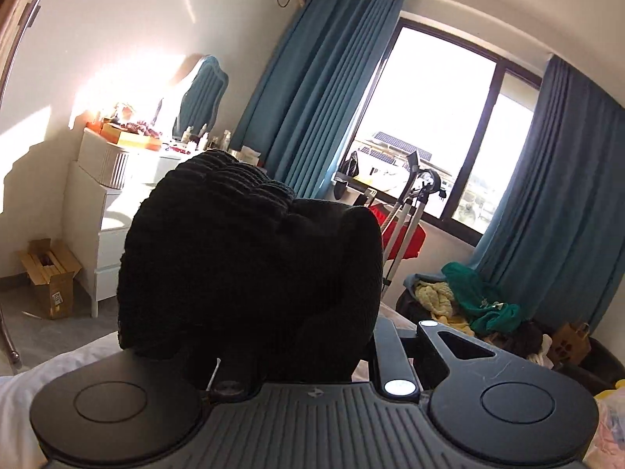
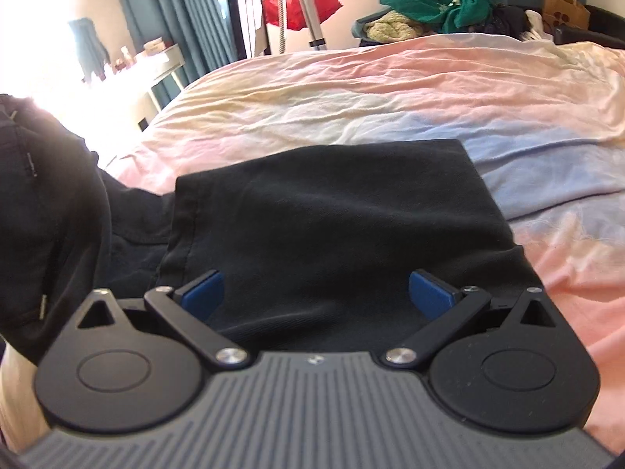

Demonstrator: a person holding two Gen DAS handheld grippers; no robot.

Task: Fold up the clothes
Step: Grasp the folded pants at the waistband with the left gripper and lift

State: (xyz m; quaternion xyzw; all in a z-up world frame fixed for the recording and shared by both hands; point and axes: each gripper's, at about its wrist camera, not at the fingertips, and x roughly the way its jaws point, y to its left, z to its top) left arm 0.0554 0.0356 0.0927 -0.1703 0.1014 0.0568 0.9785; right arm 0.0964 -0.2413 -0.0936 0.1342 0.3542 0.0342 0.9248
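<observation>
A black garment [image 2: 336, 211] lies partly folded on the pastel bed sheet [image 2: 390, 93], and its left part rises up out of the right wrist view [image 2: 50, 203]. My right gripper [image 2: 316, 293] is open just above the folded cloth, its blue pads [image 2: 205, 293] apart and holding nothing. In the left wrist view my left gripper [image 1: 250, 355] is raised and a bunch of black ribbed cloth [image 1: 250, 265] covers its fingers. The fingertips are hidden under the cloth.
A white dresser [image 1: 113, 211] with bottles and boxes stands at the left wall. A cardboard box [image 1: 50, 277] sits on the floor. A pile of green and yellow clothes [image 2: 425, 11] lies beyond the bed. A garment steamer stand [image 1: 406, 219] and blue curtains [image 1: 312, 90] flank the window.
</observation>
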